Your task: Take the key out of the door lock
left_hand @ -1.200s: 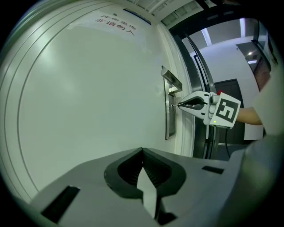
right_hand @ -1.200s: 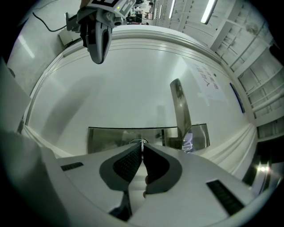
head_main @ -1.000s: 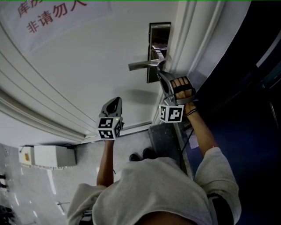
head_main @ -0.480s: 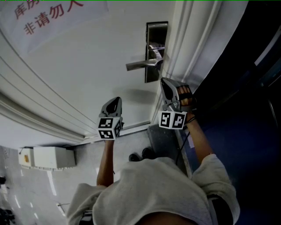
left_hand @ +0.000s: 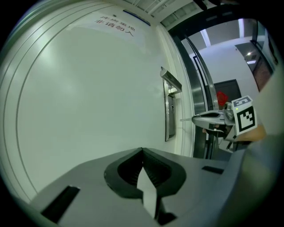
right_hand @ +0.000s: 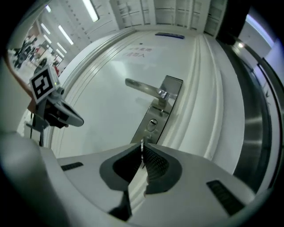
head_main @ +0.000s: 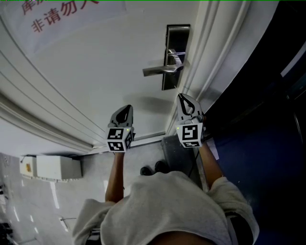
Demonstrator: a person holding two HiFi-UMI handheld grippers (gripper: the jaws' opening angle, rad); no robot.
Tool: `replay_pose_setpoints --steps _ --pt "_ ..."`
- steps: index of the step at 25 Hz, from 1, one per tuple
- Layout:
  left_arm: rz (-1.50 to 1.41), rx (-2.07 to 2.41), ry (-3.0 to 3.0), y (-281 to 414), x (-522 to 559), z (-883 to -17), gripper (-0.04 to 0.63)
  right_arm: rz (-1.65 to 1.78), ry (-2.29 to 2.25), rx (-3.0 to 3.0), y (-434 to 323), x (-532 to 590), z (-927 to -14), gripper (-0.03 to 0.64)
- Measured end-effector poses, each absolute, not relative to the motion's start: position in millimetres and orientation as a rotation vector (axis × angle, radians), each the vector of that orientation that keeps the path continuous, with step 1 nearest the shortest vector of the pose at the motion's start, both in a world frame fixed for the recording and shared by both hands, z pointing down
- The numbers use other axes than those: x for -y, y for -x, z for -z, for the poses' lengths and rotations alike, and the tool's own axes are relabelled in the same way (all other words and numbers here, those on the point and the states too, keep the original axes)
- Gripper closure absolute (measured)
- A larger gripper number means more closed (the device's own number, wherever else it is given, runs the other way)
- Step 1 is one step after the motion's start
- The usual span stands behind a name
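The steel lock plate (head_main: 176, 57) with its lever handle (head_main: 161, 71) sits on the white door. In the right gripper view the keyhole (right_hand: 152, 124) on the plate (right_hand: 165, 99) has nothing in it. My right gripper (head_main: 184, 98) hangs a little below the plate, apart from it, and is shut on the key (right_hand: 141, 145), a thin metal edge showing at its tips (right_hand: 142, 153). From the left gripper view the key (left_hand: 186, 119) pokes out of the right gripper (left_hand: 200, 119) toward the door. My left gripper (head_main: 127, 109) is shut, holds nothing (left_hand: 142, 151), and stays further left, near the door's face.
The moulded door frame (head_main: 210, 62) runs just right of the lock, with a dark opening beyond it. A notice with red characters (head_main: 62, 14) is on the door. A white box (head_main: 52, 168) and a dark mat (head_main: 178, 153) lie on the floor.
The right gripper has drawn back from the lock plate, down the picture, and rolled over so its marker cube now faces the camera. The left gripper has stayed put.
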State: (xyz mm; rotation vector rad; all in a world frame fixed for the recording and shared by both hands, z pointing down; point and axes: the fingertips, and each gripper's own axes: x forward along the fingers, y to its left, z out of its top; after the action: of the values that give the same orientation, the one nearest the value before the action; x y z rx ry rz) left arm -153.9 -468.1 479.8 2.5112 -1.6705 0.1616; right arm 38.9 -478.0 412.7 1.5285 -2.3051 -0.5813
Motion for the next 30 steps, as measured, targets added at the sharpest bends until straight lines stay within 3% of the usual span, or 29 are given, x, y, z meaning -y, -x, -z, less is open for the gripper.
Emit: replay_pose_setpoints --steps 10,30 --pt "-0.157 1.717 -2.467 172.7 458.0 -482.6 0.577 0.122 -1.588 2.595 -30.2 472.6 -436.7 0.586" --pt "-0.144 1.898 -2.332 235.2 434.7 -481.0 0.577 0.110 -1.406 2.707 36.1 481.3 -442.6 0.586"
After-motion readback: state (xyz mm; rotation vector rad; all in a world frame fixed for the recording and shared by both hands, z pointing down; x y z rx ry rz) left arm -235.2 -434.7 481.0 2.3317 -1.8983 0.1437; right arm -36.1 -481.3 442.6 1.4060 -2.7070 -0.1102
